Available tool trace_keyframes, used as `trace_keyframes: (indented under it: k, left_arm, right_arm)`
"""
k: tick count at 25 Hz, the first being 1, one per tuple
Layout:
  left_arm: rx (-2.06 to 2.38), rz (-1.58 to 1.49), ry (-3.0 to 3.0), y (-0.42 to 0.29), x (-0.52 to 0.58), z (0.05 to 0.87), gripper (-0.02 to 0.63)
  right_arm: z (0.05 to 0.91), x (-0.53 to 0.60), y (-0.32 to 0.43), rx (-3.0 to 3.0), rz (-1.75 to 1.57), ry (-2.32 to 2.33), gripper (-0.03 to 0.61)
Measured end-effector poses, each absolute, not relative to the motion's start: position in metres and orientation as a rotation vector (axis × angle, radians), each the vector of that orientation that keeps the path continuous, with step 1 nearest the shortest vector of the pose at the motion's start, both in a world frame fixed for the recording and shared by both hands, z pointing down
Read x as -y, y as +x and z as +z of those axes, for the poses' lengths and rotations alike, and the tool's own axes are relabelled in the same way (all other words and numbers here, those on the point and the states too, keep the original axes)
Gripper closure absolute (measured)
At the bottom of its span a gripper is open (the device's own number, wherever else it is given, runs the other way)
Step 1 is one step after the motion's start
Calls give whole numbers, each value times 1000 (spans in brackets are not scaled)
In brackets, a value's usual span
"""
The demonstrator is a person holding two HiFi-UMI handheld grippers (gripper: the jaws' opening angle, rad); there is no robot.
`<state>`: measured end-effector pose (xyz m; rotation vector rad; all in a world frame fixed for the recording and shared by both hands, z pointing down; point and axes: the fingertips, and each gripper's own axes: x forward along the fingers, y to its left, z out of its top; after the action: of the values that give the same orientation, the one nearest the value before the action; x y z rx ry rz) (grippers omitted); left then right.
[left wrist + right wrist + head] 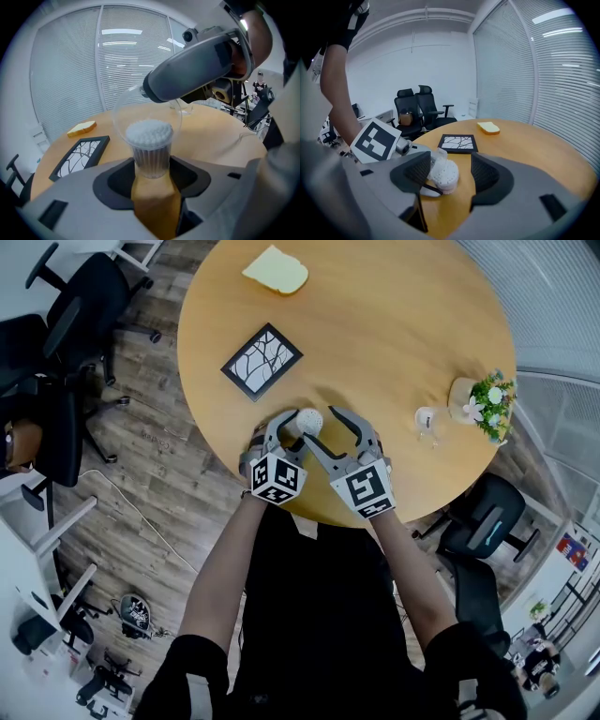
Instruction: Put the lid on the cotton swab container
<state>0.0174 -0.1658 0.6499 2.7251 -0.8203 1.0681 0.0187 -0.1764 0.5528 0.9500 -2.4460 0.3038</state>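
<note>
Lid over the swabs, not yet surely seated

At the near edge of the round wooden desk (pixel 394 334), the left tongs (pixel 151 176) are closed around the clear plastic cotton swab container (pixel 151 161), holding it upright by its body. The right tongs (pixel 450 171) stand wide apart around its top, gripping nothing. The clear domed lid (pixel 124 112) sits over the white swab heads, but I cannot tell whether it is fully down. The lid looks best pressed straight down and level, with the left hold firm so the container does not tip.
</note>
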Motion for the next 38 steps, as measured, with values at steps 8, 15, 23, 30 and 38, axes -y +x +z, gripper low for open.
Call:
trace_keyframes:
  k: [8, 15, 23, 30, 38]
  left_arm:
    - [819, 1078, 2724, 17, 166, 651, 382]
    - [817, 1079, 2725, 18, 166, 651, 382]
    - [812, 1085, 2726, 18, 166, 650, 382]
    - [812, 1090, 2724, 18, 166, 651, 382]
    - [812, 1092, 2725, 17, 165, 651, 382]
  right_arm:
    - [566, 189, 29, 2396, 333, 1001, 333]
    - [575, 193, 35, 2385, 363, 1013, 333]
    - [578, 194, 36, 2369, 367, 1016, 328]
    - [584, 195, 38, 2400, 415, 1028, 325]
    - [585, 196, 40, 2425, 419, 1034, 302]
